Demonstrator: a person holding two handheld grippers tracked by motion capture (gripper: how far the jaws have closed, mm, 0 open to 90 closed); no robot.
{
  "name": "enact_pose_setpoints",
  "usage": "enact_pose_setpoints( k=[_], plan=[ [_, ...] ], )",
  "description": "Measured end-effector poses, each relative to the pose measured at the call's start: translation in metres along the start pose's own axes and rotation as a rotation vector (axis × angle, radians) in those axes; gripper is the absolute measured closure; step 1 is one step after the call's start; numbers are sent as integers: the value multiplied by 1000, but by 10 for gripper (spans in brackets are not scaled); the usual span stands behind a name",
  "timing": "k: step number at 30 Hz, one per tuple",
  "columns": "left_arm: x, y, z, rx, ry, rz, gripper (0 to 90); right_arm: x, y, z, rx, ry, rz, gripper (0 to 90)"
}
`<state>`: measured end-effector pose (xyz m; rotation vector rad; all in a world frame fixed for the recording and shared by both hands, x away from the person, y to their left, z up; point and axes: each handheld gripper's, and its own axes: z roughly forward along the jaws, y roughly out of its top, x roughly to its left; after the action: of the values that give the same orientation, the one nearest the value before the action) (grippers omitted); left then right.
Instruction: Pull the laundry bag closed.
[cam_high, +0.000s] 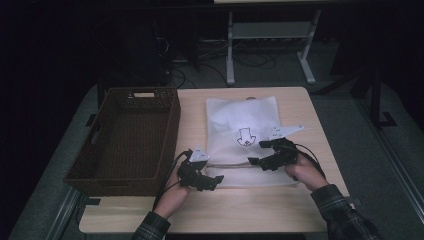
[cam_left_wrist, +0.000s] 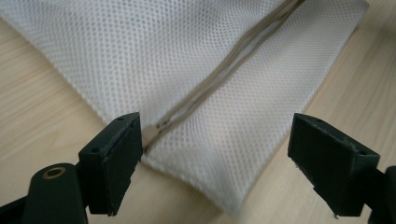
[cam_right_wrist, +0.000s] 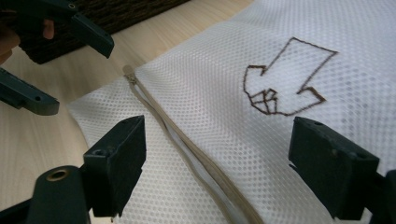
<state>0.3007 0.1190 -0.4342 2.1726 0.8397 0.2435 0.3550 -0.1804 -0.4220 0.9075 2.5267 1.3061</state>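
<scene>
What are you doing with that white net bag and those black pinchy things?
A person holds a tool in each hand over a white mesh bag lying flat on the table. The left tool is open at the end of the bag's zipper. The right tool is open further along it, near the brown arrow drawing. Neither has grabbed anything. A brown basket sits beside the bag.

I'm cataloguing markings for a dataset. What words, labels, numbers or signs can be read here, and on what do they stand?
No words or numbers can be read.
A brown outlined arrow-like sign, without letters, is stitched on the white mesh zip bag.
A pale rectangular tag sits on the far rim of the dark brown woven basket; it is too small to tell whether it carries text.
</scene>
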Motion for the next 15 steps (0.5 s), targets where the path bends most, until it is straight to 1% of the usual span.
enact_pose_setpoints(
  k=[2,3,4,5,6,8,9,12,15],
  plan=[
    [-2,-5,-3,3,5,-6,174,2,2,3,4,10,-3,180],
    [-2,-5,-3,3,5,-6,174,2,2,3,4,10,-3,180],
    [-2,-7,-4,5,8,-5,174,5,5,7,9,19,-5,180],
    [-3,-9,-5,6,7,-8,174,5,5,7,9,19,-5,180],
    [-5,-13,-7,7,10,-14,174,7,7,11,13,28,-14,181],
    [-7,-15,-8,11,14,-14,174,9,9,14,13,31,-14,181],
    [-7,-17,-8,12,14,-12,174,12,14,19,15,38,-26,182],
    [-11,-22,-13,20,16,-7,174,17,20,27,18,58,-43,182],
    [-12,-26,-16,17,15,-10,174,22,27,37,25,80,-59,182]
  ],
)
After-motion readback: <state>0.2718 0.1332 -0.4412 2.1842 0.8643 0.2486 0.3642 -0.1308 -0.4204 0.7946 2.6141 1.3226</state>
